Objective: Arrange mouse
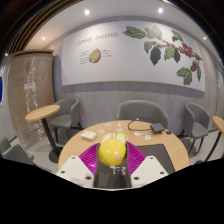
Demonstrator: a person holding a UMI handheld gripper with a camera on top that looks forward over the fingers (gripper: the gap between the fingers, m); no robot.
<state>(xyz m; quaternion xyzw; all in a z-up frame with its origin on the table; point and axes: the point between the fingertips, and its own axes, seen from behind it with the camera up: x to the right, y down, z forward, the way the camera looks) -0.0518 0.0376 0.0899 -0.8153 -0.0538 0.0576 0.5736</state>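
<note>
A round yellow mouse (pixel 112 151) sits between the magenta pads (pixel 87 155) of my gripper (pixel 112 146). Both fingers press on its sides, so the gripper is shut on it. It is held above the near edge of a round wooden table (pixel 95 141). A dark flat mat (pixel 152 151) lies on the table just right of the fingers. The underside of the mouse is hidden.
A small white object (pixel 88 134) lies on the table beyond the left finger, and a white cable (pixel 137 127) lies at the far side. Grey chairs (pixel 143 111) stand behind the table. A small round side table (pixel 43 113) stands to the left. A wall with a plant mural (pixel 160 47) is behind.
</note>
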